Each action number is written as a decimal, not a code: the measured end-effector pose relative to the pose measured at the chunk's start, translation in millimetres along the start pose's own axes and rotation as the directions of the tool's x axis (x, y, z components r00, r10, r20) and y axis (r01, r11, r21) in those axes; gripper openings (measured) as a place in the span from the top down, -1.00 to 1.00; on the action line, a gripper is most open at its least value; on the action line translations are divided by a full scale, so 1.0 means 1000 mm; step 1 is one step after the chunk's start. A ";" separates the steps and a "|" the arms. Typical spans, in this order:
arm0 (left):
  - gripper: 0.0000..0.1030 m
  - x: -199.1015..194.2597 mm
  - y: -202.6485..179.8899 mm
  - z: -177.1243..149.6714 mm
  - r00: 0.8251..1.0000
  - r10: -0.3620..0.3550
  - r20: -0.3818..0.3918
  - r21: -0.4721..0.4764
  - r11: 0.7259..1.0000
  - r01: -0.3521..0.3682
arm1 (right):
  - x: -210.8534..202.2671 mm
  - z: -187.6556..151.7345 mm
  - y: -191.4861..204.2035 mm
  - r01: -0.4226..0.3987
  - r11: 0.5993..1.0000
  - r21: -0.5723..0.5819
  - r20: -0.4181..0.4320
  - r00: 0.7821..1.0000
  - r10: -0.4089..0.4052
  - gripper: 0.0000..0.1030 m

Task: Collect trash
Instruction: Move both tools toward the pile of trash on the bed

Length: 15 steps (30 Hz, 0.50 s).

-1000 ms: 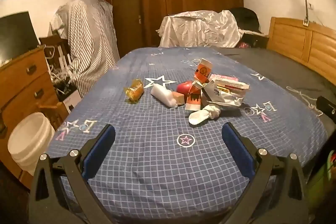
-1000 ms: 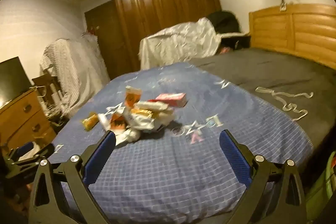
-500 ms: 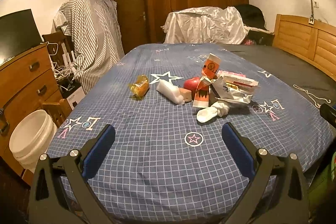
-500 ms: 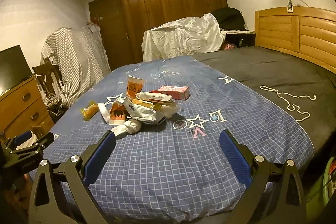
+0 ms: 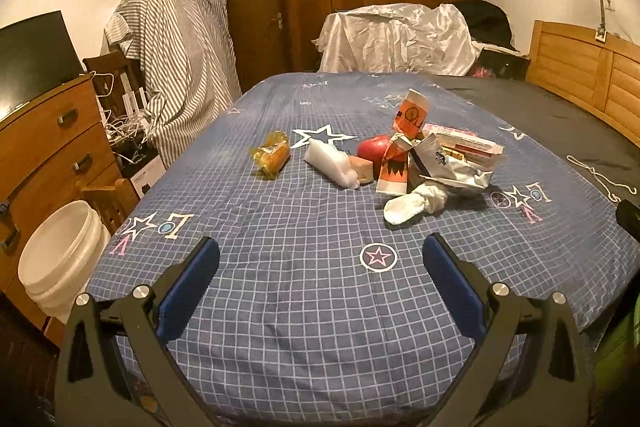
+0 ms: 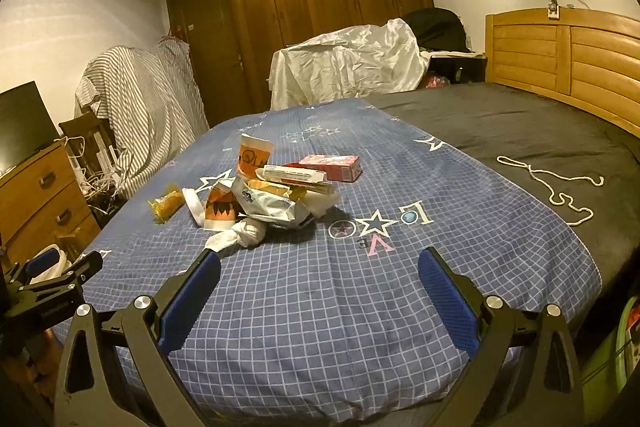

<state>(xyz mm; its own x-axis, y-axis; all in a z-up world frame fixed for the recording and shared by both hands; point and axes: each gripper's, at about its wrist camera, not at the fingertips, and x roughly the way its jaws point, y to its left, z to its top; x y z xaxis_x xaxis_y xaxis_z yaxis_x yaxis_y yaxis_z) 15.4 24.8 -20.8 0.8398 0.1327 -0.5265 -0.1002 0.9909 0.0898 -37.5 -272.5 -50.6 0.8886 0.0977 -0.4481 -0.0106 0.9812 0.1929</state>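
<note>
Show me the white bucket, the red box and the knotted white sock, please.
white bucket (image 5: 60,251): left wrist view, inside wall below its rim.
red box (image 6: 334,166): right wrist view, long side face.
knotted white sock (image 5: 414,203): left wrist view, middle, beside the knot.

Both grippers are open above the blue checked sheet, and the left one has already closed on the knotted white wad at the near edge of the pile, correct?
Not quite. The left gripper is open and empty, hovering short of the knotted white wad, which lies untouched on the blue checked sheet; the left wrist view shows this. The right gripper is open too.
</note>
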 end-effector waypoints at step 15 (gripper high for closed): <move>-0.90 0.006 0.001 -0.004 1.000 0.009 -0.013 0.004 1.000 -0.009 | 0.009 -0.005 -0.004 0.000 1.000 0.007 -0.017 1.000 0.000 -0.91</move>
<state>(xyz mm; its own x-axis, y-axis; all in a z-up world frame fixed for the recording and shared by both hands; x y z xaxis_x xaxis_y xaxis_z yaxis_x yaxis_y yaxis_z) 18.5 26.2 -27.8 0.8318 0.1423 -0.5366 -0.1061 0.9895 0.0979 -31.9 -274.5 -59.4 0.8805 0.1003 -0.4632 -0.0072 0.9801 0.1985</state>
